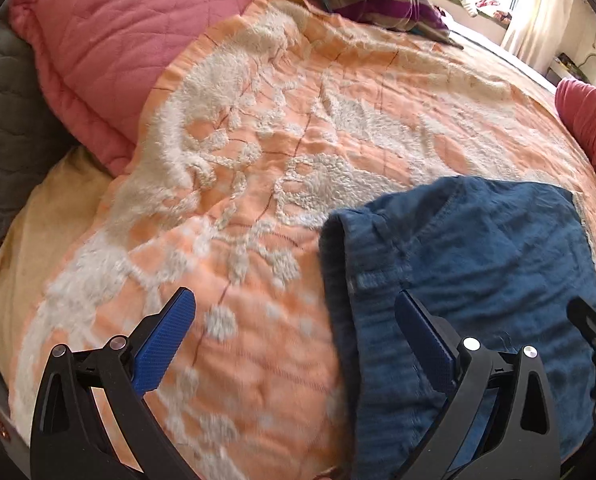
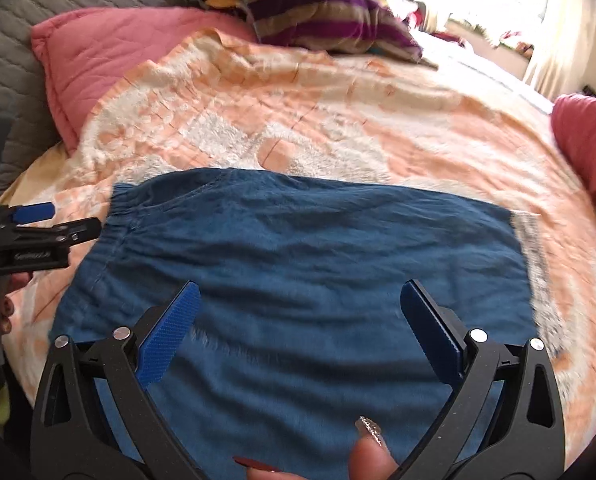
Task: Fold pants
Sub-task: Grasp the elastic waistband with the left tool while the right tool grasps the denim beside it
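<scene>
Right gripper point(image 2: 298, 316) nearest, fingers spread over pants point(image 2: 298, 248); left gripper point(image 1: 294, 332) spread at pants' waistband edge. Pants folded flat on orange blanket point(image 2: 337, 120). Next: pinch both waistband-side corners evenly, fold across without dragging.

The pants point(image 2: 298, 264) lie folded on the blanket point(image 2: 337, 120) over the bed. A pillow point(image 2: 110, 56) sits at 10 o'clock, a cushion point(image 2: 321, 12) at 12, another pillow point(image 2: 589, 148) at 3.

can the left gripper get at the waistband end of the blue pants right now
Probably yes. The left gripper is open beside the gathered waistband edge of the blue pants, with only orange blanket between them. The right gripper hovers open over the middle, clear of that edge.
</scene>
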Tool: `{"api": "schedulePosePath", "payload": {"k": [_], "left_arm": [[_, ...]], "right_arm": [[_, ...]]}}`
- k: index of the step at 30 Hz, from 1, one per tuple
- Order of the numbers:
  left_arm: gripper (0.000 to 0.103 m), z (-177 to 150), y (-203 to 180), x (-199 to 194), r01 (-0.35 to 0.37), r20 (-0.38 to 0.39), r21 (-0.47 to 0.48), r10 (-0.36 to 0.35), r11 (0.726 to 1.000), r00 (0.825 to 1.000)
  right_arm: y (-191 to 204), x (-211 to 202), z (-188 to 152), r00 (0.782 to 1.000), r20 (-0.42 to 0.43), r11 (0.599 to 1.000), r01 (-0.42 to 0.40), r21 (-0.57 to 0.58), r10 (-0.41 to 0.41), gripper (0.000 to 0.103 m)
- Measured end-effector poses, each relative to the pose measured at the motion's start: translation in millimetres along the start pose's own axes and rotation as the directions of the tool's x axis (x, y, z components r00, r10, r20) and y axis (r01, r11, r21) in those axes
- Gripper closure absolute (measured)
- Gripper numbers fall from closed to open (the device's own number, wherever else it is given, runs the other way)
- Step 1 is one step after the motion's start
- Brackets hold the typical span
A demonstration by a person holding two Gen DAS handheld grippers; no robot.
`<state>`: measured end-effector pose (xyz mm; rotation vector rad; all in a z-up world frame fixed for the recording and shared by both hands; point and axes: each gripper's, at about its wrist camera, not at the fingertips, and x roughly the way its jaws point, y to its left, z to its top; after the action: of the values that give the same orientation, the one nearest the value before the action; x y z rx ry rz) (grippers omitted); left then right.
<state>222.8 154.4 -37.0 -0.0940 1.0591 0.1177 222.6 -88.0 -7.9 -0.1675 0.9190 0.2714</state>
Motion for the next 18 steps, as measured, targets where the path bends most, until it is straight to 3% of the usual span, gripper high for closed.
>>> {"api": "schedulePosePath", "payload": {"k": [4, 6, 11, 12, 14, 15, 18], "left_arm": [[0.004, 8.4, -6.1, 17.9, 0.050, -0.030, 0.009, -0.050, 0.999, 0.998], [0.004, 12.9, -9.3, 25.3, 0.113, -0.038, 0.005, -0.113, 0.994, 0.993], [0.007, 22.7, -12.9, 38.2, 0.131, -0.017, 0.003, -0.131, 0.991, 0.991], [0.023, 23.9, -14.5, 39.8, 0.121, -0.005, 0.015, -0.121, 0.993, 0.993], [0.041, 24.9, -19.0, 42.4, 0.118, 0.012, 0.049, -0.118, 0.992, 0.993], [0.057, 23.5, -22.2, 40.9, 0.132, 0.023, 0.070, -0.134, 0.989, 0.991], [0.073, 21.6, -32.7, 27.1, 0.117, 0.068, 0.138, -0.127, 0.983, 0.990]], "right_arm": [[-0.1, 34.9, 21.8, 1.000, -0.023, 0.998, 0.008, -0.056, -0.010, 0.008], [-2.5, 48.7, 31.9, 0.999, -0.040, 0.998, -0.002, -0.064, 0.000, 0.008], [-7.9, 73.9, 54.6, 0.998, -0.062, 0.994, -0.029, -0.108, 0.022, 0.008], [-7.1, 79.0, 58.6, 0.997, -0.073, 0.990, -0.029, -0.136, 0.019, 0.008], [-4.7, 87.0, 63.7, 0.996, -0.088, 0.983, -0.030, -0.183, 0.014, 0.008], [-3.1, 91.6, 65.9, 0.995, -0.098, 0.978, -0.033, -0.207, 0.013, 0.008], [1.0, 103.2, 71.1, 0.994, -0.110, 0.965, -0.033, -0.261, 0.004, 0.008]]}}
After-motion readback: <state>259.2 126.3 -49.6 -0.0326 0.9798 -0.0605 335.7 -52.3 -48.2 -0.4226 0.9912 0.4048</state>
